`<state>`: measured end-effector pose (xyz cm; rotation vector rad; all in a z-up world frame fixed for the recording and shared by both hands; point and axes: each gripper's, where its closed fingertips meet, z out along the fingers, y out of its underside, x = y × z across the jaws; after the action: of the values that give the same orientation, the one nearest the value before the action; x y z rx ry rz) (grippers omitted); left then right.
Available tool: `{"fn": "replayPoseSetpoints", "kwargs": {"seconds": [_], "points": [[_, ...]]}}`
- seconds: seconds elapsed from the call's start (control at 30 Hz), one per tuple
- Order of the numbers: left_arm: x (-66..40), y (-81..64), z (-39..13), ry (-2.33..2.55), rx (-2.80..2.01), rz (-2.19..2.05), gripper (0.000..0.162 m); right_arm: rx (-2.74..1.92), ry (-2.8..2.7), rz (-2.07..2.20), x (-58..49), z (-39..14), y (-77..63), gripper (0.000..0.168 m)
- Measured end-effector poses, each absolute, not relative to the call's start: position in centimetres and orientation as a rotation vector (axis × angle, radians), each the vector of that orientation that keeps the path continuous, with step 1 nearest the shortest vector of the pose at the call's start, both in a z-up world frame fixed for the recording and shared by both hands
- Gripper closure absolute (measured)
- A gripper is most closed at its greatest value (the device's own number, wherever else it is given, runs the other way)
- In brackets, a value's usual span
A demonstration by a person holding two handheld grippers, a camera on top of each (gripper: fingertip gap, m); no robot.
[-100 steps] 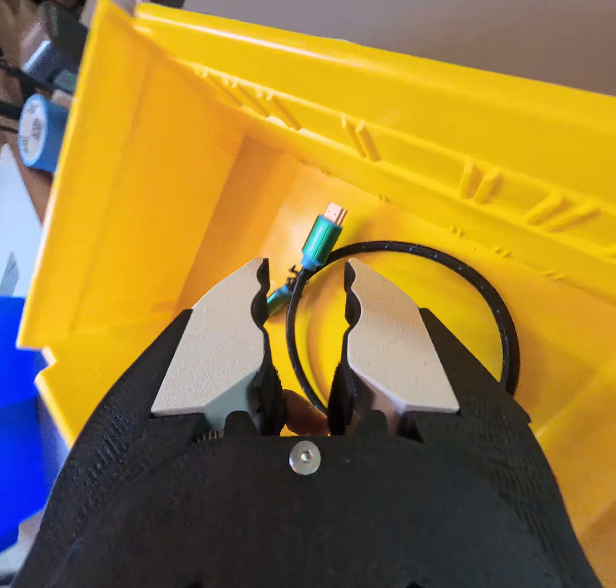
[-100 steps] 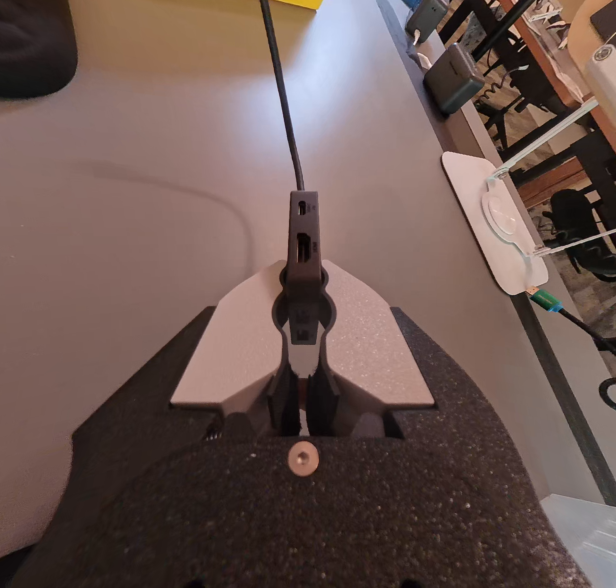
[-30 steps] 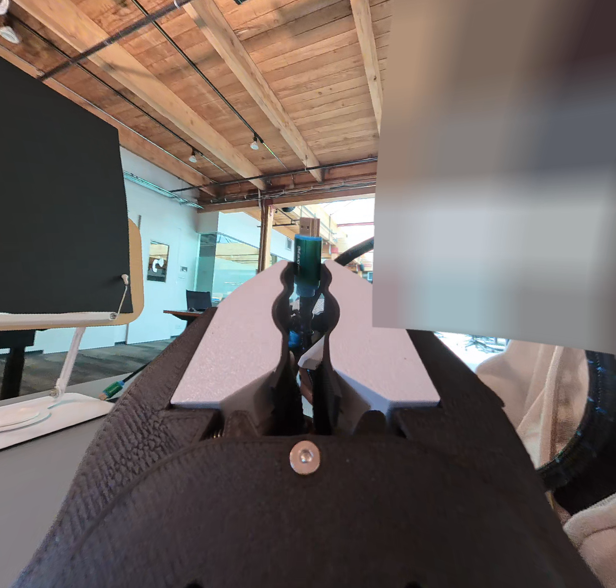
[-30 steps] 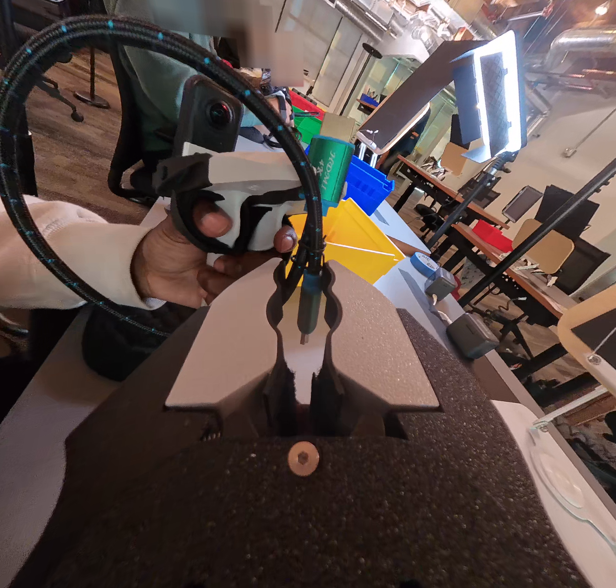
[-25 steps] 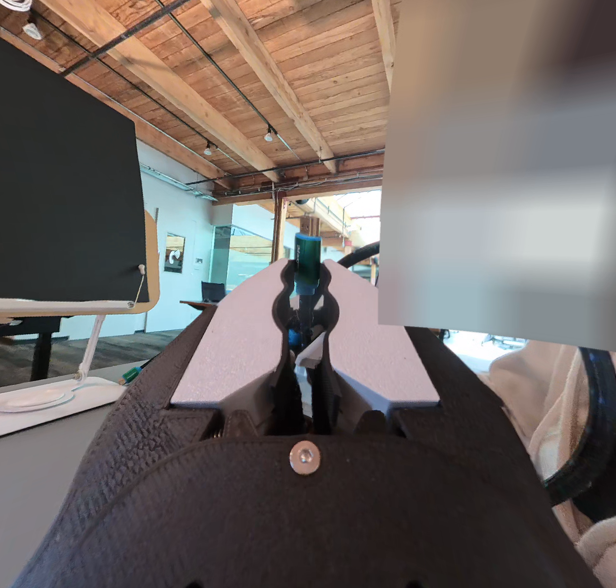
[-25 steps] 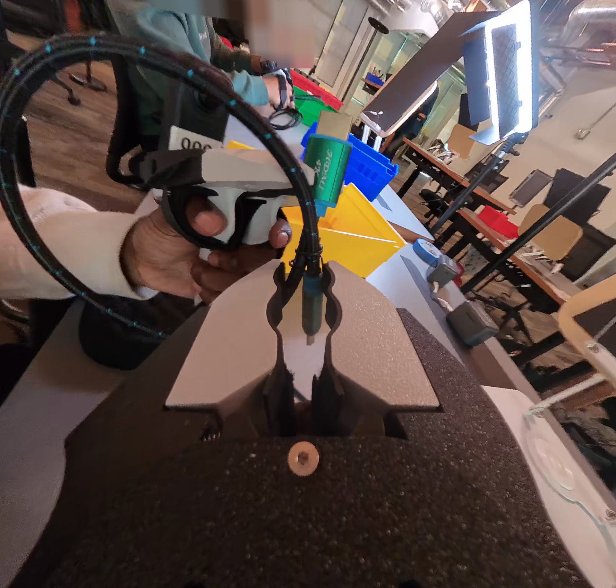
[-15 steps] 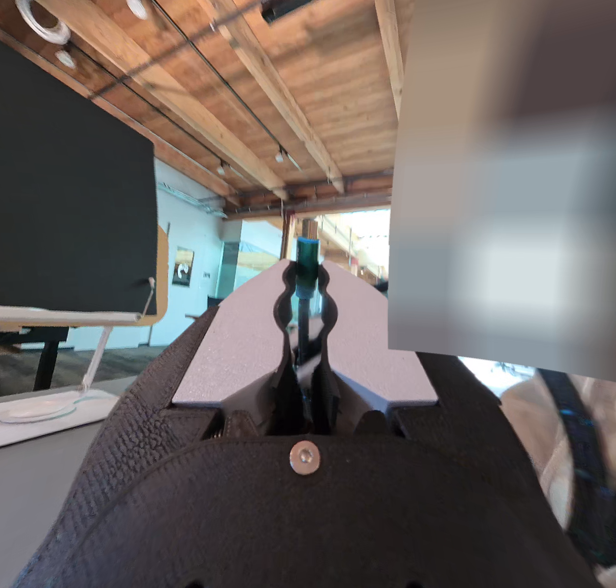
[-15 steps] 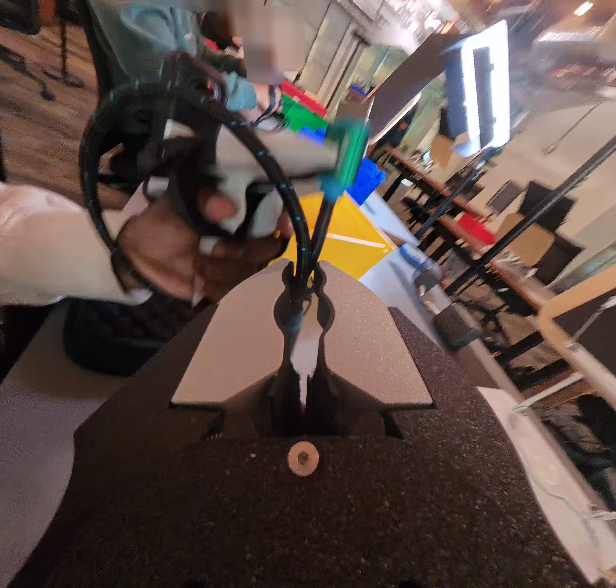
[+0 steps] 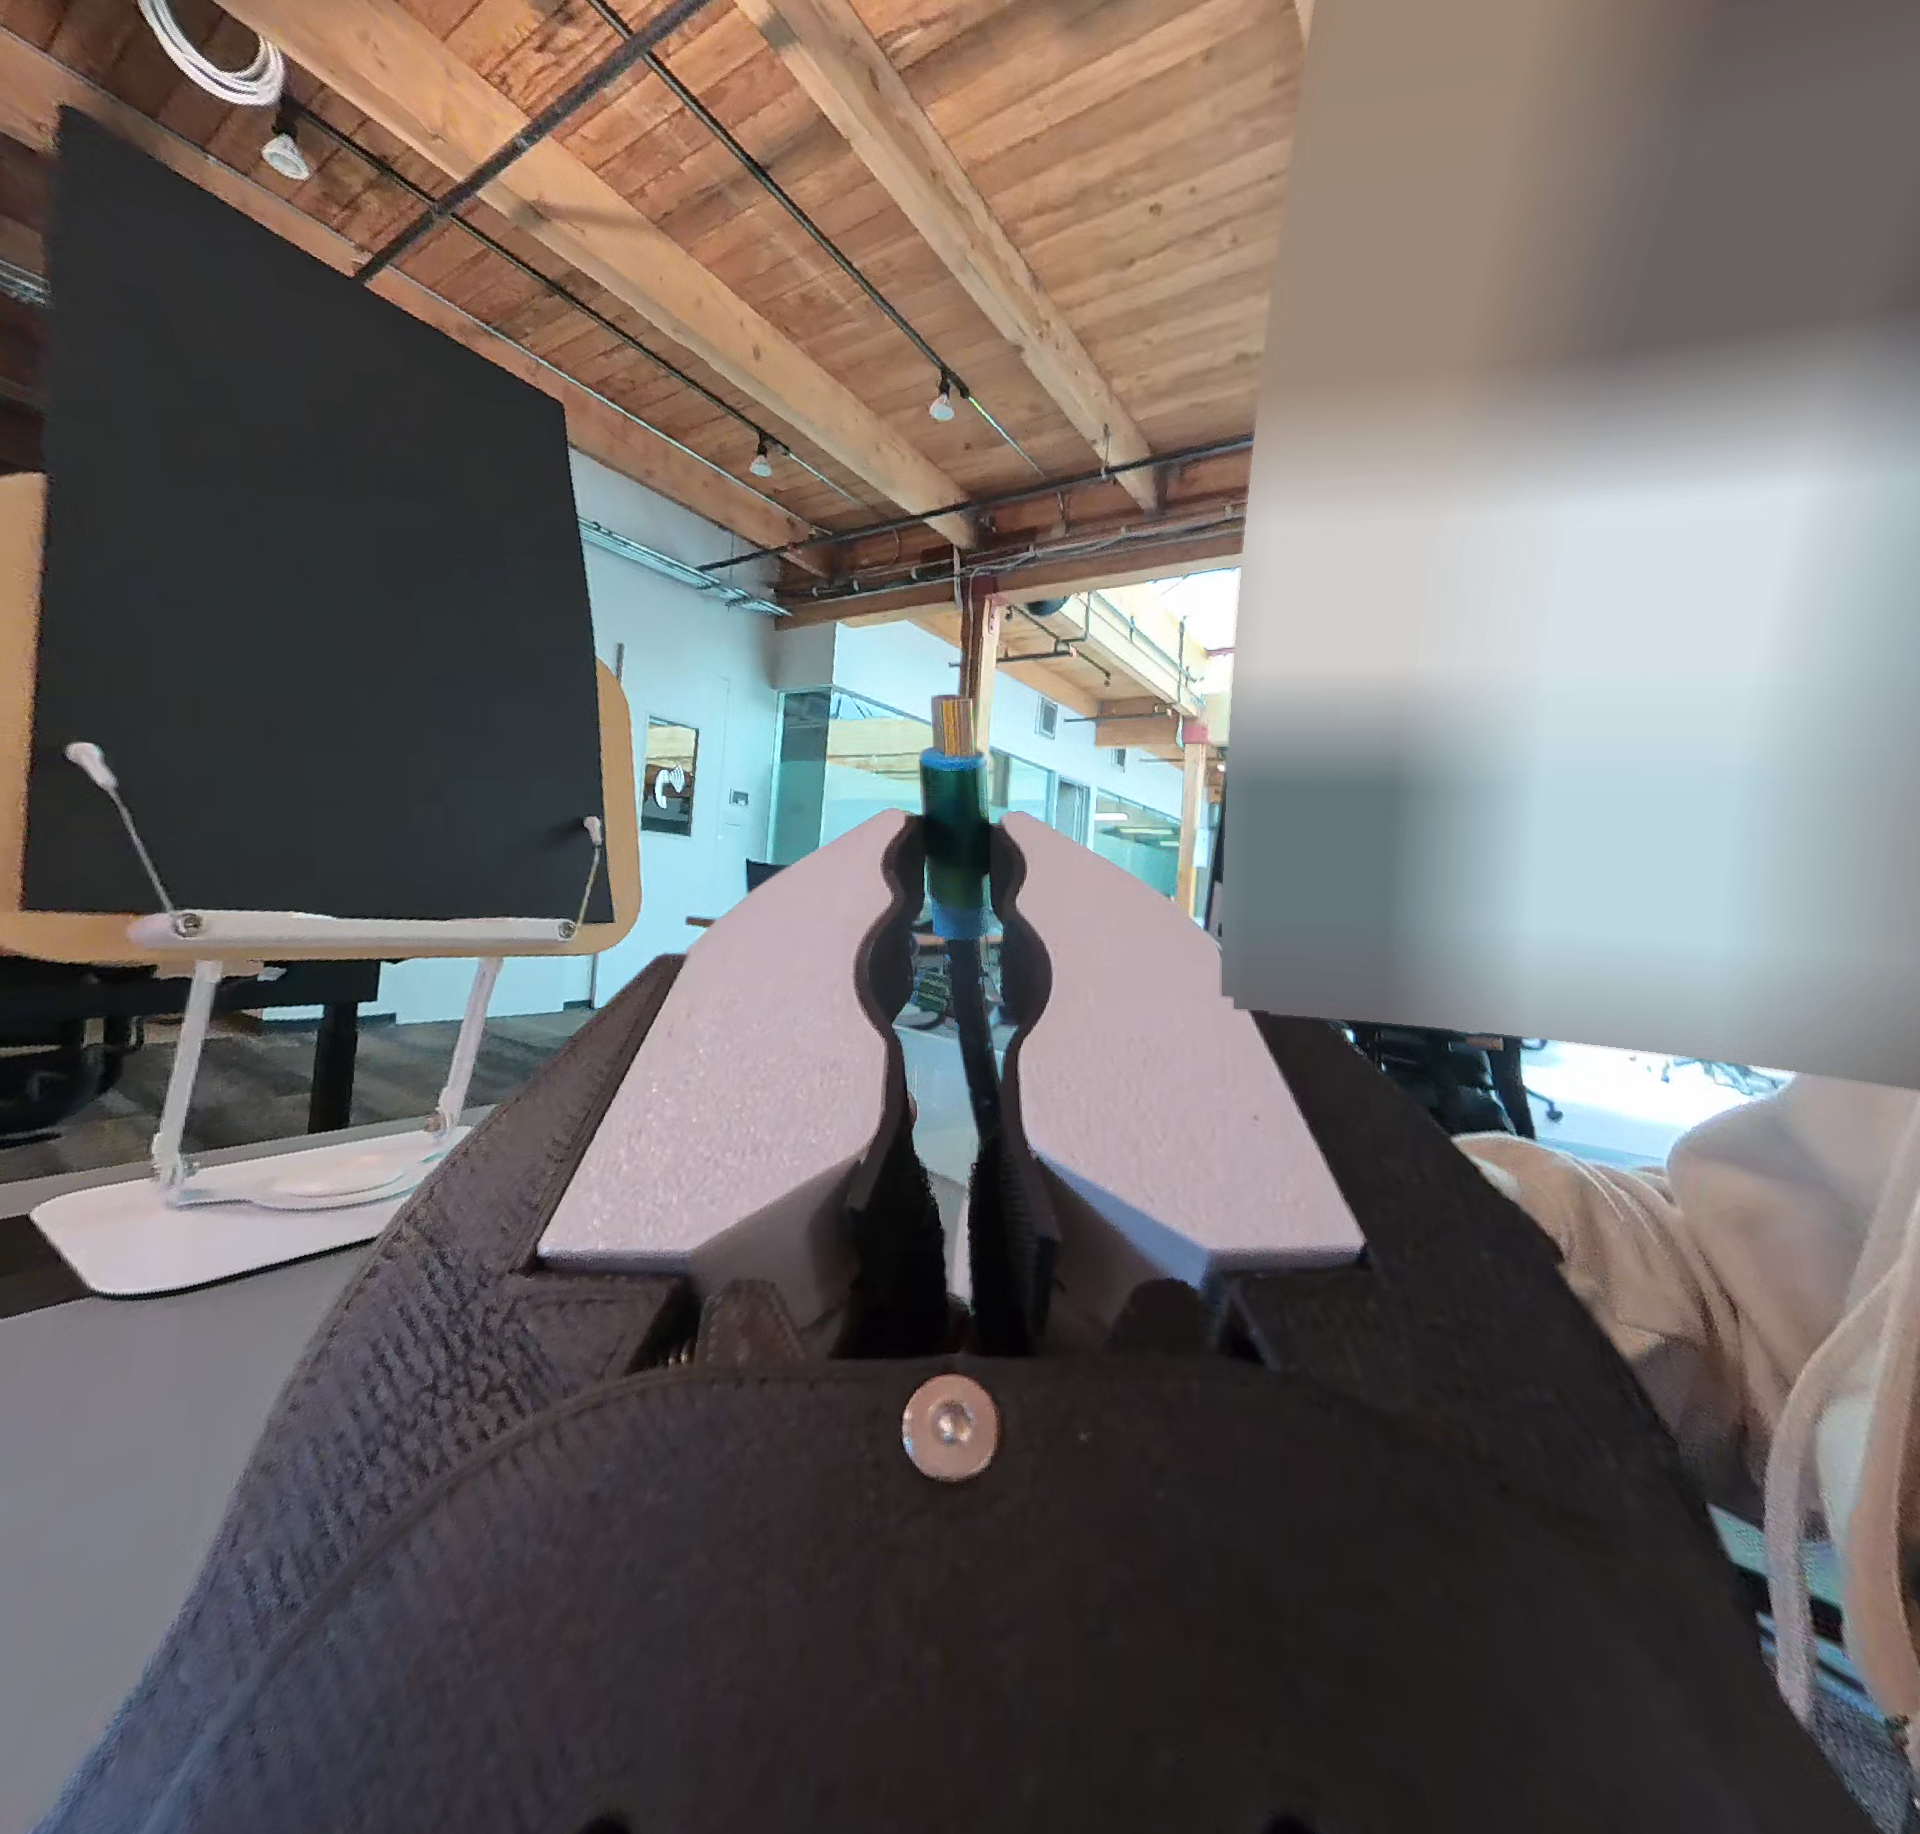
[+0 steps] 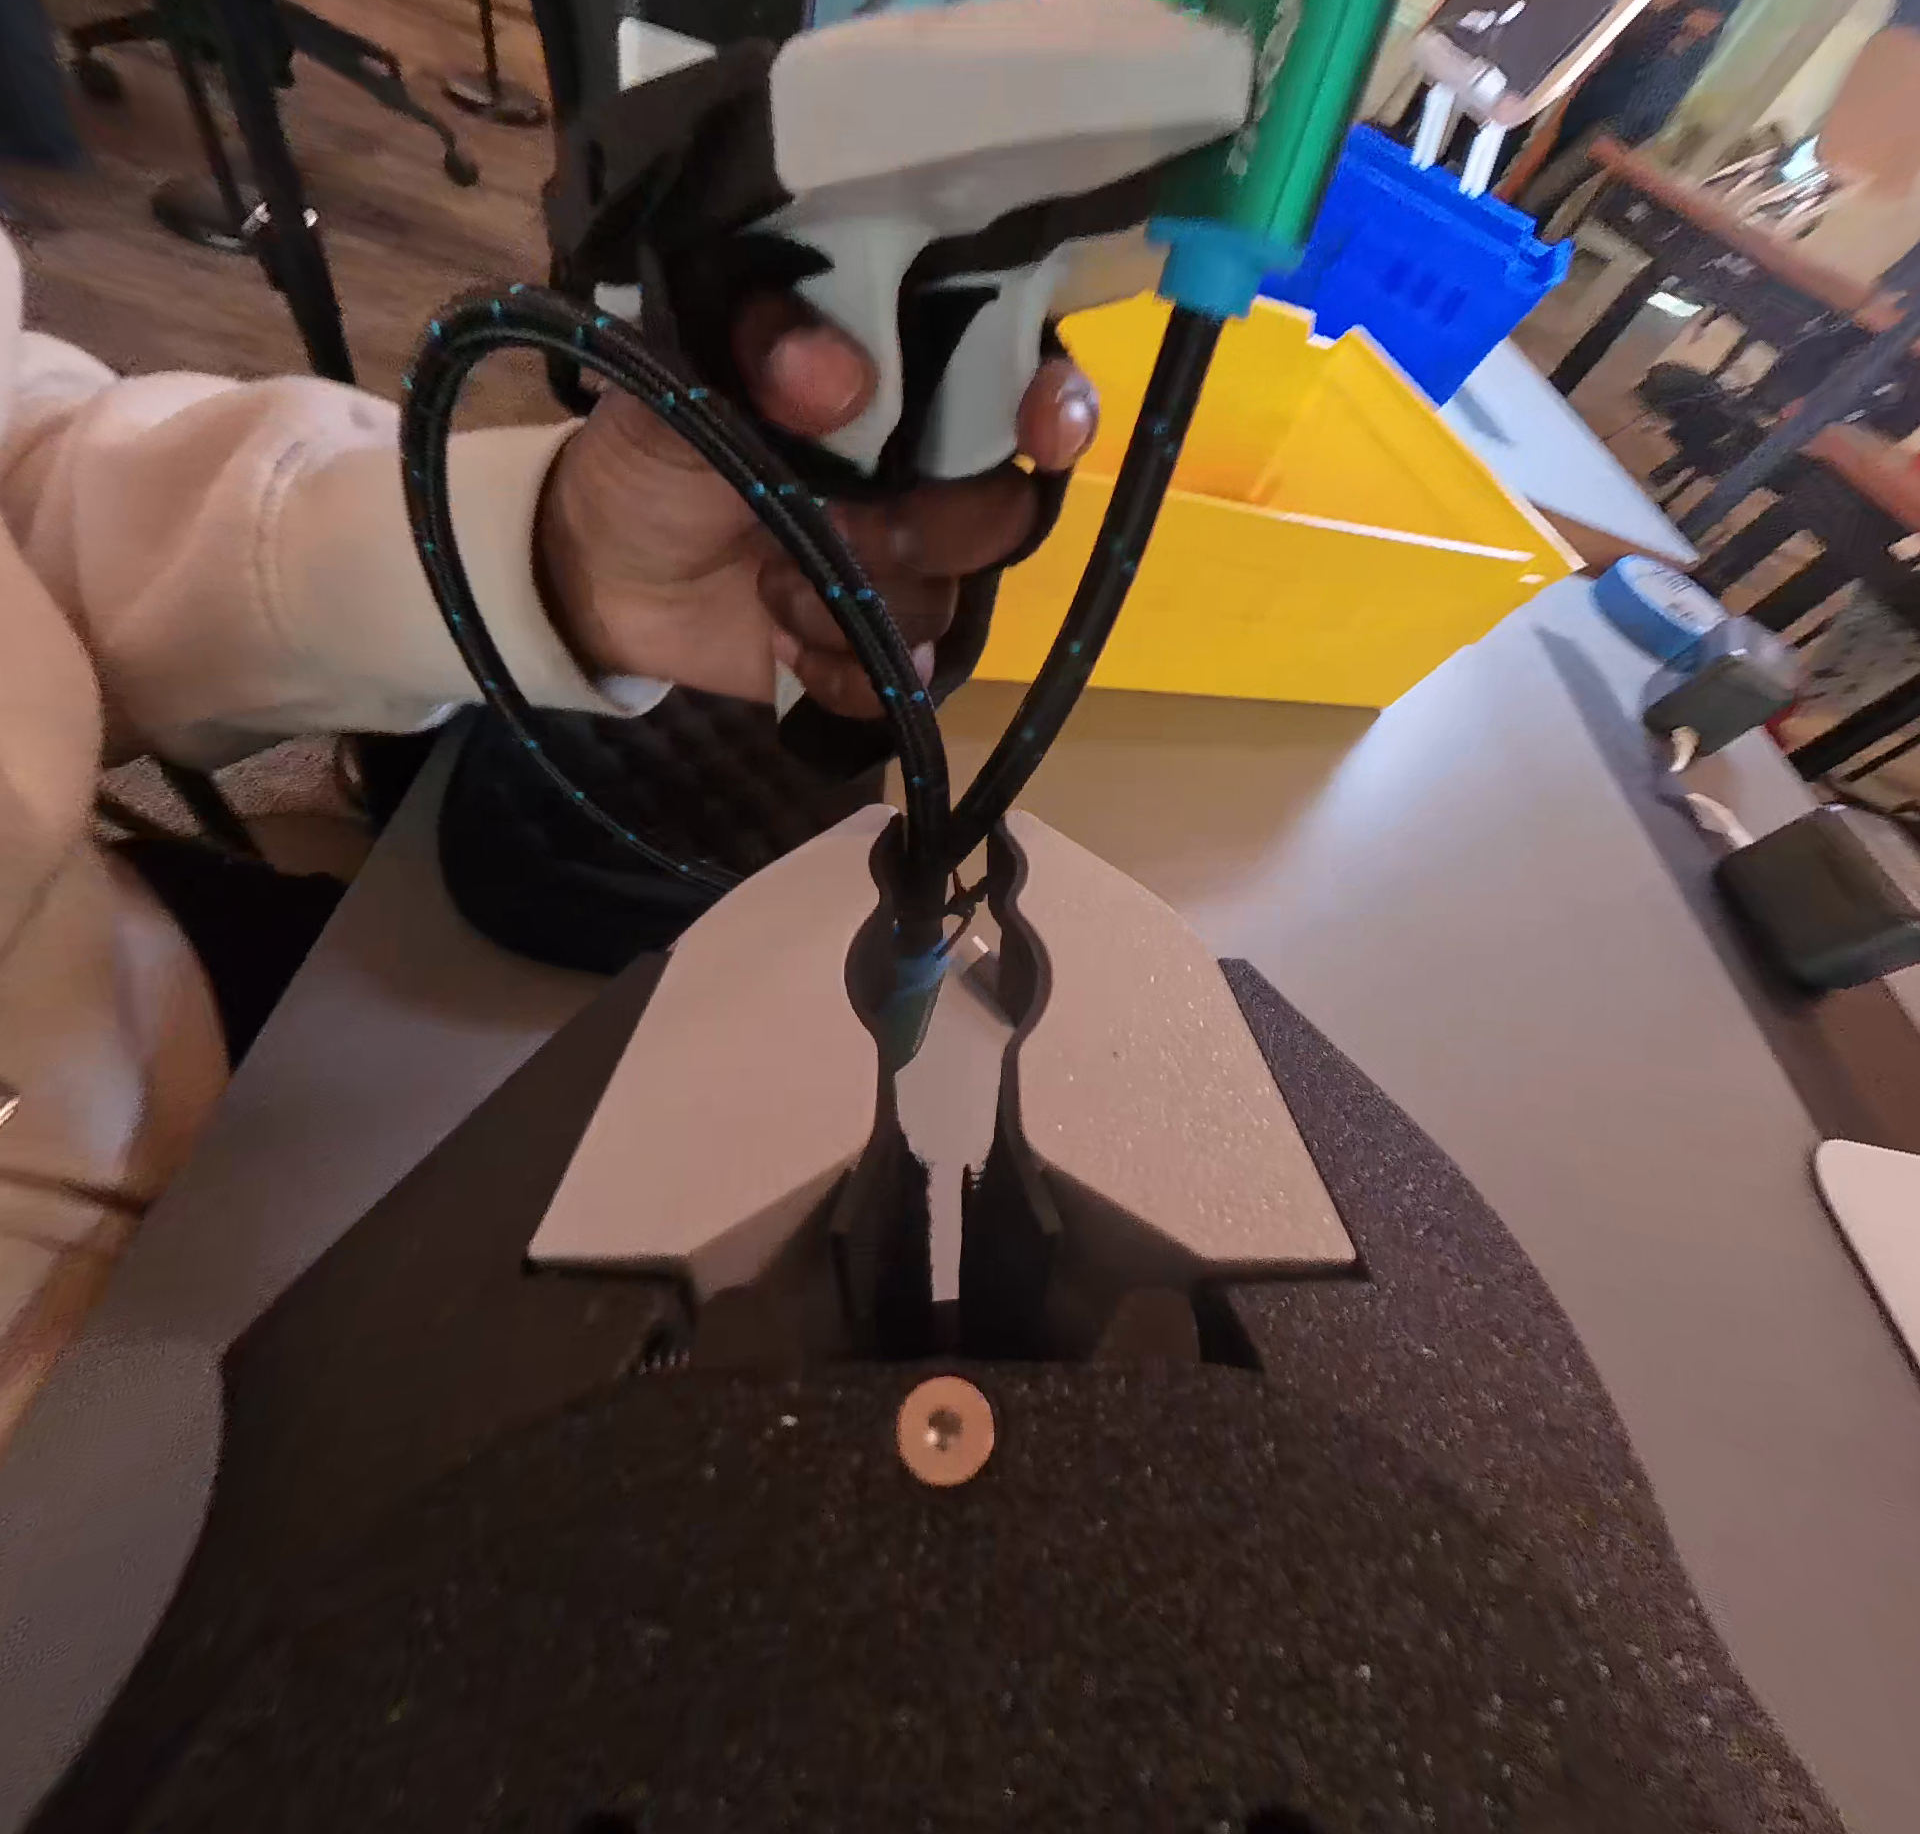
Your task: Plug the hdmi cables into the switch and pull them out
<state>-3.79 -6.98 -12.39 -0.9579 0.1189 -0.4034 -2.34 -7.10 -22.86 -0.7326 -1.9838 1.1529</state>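
Left wrist view shows my left fingers (image 9: 951, 849) closed around a green plug (image 9: 954, 839), its metal tip pointing up past them and its black cable (image 9: 977, 1046) running back between them. In the right wrist view, my right fingers (image 10: 943, 854) are pinched nearly together on the other end of that braided cable (image 10: 1081, 600), which loops up to the left ones. Behind sit a yellow bin (image 10: 1268, 558) and a blue bin (image 10: 1423, 257) on the grey bench (image 10: 1455, 953).
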Motion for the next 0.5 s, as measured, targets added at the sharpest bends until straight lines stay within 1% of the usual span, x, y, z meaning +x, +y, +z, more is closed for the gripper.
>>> {"fn": "replayPoseSetpoints", "kwargs": {"seconds": [0.1,0.23,0.27,0.3,0.33,0.43,0.5], "points": [[-4.8,-7.4,-11.9,0.076,-0.927,-0.409,0.151,-0.738,-2.055,1.111,-2.2,-23.8,-7.3,0.153],[-2.9,-6.2,-12.9,0.235,-1.078,-0.261,0.151,-0.709,-2.164,1.048,-1.5,-25.0,-6.7,0.151],[-2.6,-6.0,-13.1,0.269,-1.114,-0.233,0.15,-0.686,-2.218,1.02,-0.8,-25.0,-6.0,0.149],[-2.3,-5.9,-13.3,0.307,-1.148,-0.224,0.151,-0.653,-2.284,0.995,0.2,-24.9,-5.3,0.115],[-2.1,-5.6,-13.8,0.352,-1.206,-0.203,0.151,-0.642,-2.29,0.967,0.7,-24.3,-4.3,0.102],[-1.9,-4.6,-15.9,0.519,-1.38,0.012,0.151,-0.489,-2.061,0.961,0.9,-19.6,-3.3,0.114],[-0.8,-4.1,-16.9,0.624,-1.442,0.072,0.151,-0.337,-1.894,0.987,1.3,-16.5,-4.3,0.126]]}}
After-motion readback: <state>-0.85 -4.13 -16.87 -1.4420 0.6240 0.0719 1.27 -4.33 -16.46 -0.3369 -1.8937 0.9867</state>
